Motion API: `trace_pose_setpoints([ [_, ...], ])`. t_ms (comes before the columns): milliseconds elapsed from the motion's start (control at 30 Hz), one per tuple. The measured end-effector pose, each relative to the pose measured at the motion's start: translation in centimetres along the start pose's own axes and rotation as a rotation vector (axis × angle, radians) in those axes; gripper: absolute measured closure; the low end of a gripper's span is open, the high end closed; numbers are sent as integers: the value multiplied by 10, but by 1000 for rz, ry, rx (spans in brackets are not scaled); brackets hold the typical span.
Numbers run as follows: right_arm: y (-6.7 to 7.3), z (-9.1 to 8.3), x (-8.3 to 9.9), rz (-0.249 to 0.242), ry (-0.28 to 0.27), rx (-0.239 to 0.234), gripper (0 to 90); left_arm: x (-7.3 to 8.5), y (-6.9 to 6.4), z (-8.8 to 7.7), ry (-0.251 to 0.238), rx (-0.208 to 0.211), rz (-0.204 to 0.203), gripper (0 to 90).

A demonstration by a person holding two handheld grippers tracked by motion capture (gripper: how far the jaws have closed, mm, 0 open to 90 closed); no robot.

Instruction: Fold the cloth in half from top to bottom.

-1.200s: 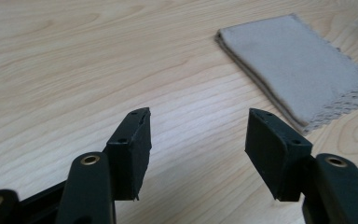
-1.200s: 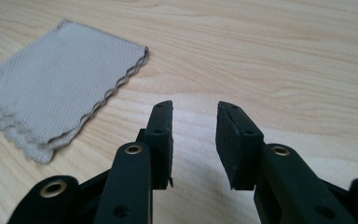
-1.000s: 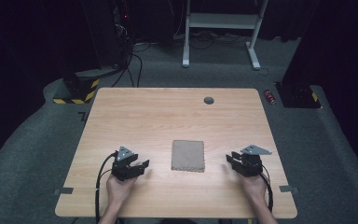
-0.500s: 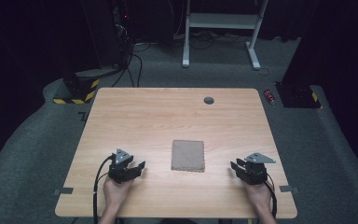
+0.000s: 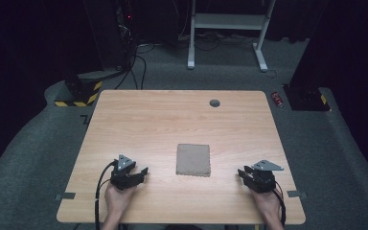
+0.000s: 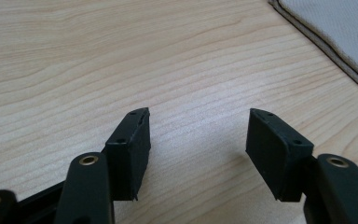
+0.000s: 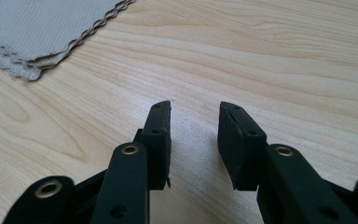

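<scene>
1. The folded cloth (image 5: 193, 159) lies flat on the worktop (image 5: 172, 120), near the front edge, between the two grippers and untouched.
2. The left gripper (image 5: 143, 172) rests left of it, jaws apart and empty.
3. The right gripper (image 5: 242, 173) sits right of it, jaws narrowly apart, empty.
4. By my judgement nothing is done yet; grasping the cloth remains.

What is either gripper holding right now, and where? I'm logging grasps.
Nothing: the left gripper and right gripper are open, apart from the folded cloth.
</scene>
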State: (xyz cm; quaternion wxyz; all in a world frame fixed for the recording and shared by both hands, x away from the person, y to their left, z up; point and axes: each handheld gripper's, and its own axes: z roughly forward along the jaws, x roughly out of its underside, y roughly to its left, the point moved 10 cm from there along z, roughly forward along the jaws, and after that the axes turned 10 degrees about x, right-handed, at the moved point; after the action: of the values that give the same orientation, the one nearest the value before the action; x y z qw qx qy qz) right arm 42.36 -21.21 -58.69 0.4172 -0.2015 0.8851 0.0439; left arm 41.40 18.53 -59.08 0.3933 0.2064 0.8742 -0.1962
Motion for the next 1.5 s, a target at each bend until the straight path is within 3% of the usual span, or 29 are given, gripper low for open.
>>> trace_pose_setpoints([
  [200, 1, 0, 2, -8, 16, -2, 620, 2, -1, -1, 12, -19, 20, 390],
  [333, 4, 0, 3, -43, 14, 5, 591, 4, -3, -1, 26, -46, 43, 365],
  [533, 8, -1, 4, -62, 18, 0, 478, 5, -3, -1, 29, -54, 42, 328],
  [600, 8, -2, 6, -42, 32, 16, 386, 5, -3, -1, 32, -59, 34, 313],
  [1500, 9, -2, 6, -47, 35, 11, 347, 7, -8, -1, 33, -58, 34, 292],
])
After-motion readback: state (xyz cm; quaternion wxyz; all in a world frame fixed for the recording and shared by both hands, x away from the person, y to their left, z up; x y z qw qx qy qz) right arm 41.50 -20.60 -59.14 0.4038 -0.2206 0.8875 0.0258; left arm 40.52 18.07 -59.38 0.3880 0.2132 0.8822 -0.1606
